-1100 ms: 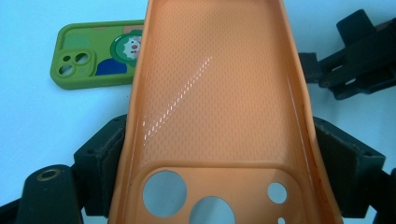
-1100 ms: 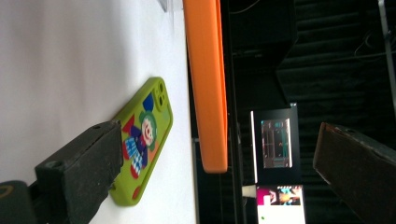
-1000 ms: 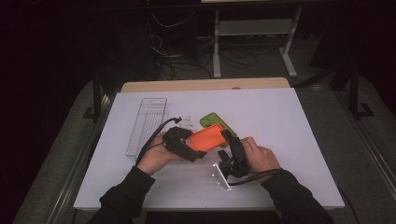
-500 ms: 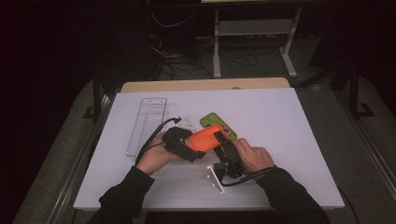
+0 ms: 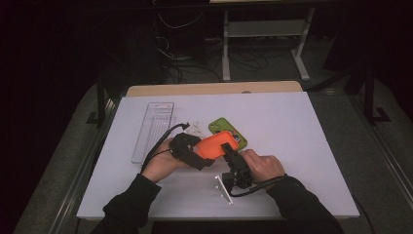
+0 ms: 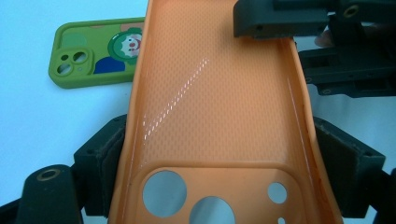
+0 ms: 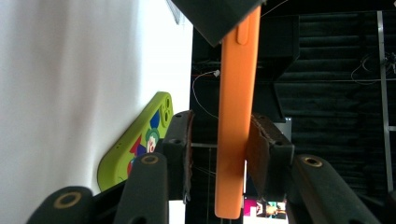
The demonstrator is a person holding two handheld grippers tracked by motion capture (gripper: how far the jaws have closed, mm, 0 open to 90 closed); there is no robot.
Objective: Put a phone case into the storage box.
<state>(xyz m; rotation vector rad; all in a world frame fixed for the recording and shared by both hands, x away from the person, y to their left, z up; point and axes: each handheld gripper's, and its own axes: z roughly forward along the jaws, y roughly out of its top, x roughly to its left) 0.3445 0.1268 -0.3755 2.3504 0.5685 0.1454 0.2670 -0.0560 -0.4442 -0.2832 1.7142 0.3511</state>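
A person sits at the near edge of a white tabletop [image 5: 302,126], a gripper in each hand, both meeting at the middle of the near half.

The left gripper [image 5: 187,150] pinches an orange phone case [image 5: 217,145] at its camera-hole end. In the left gripper view its pads press both long edges of the case [image 6: 219,107], whose textured inside faces the camera, with the round cut-outs nearest the lens. The case is held off the tabletop, slanting up toward the right.

The right gripper [image 5: 233,157] comes in from the near right and straddles the case's other end. Its jaws have just been closing, with the case between them. In the right gripper view the case [image 7: 236,107] shows edge-on: one pad touches its side, the other stands a little off it, so this gripper is not yet clamped.

A green phone case [image 5: 227,132] with a cartoon face lies flat just beyond the orange one, on the far side. A clear tray [image 5: 152,130] lies to the far left, its length running near to far. A small white piece [image 5: 196,129] sits between the tray and the green case. A thin white bracket [image 5: 222,189] lies near the right hand [image 5: 263,165].
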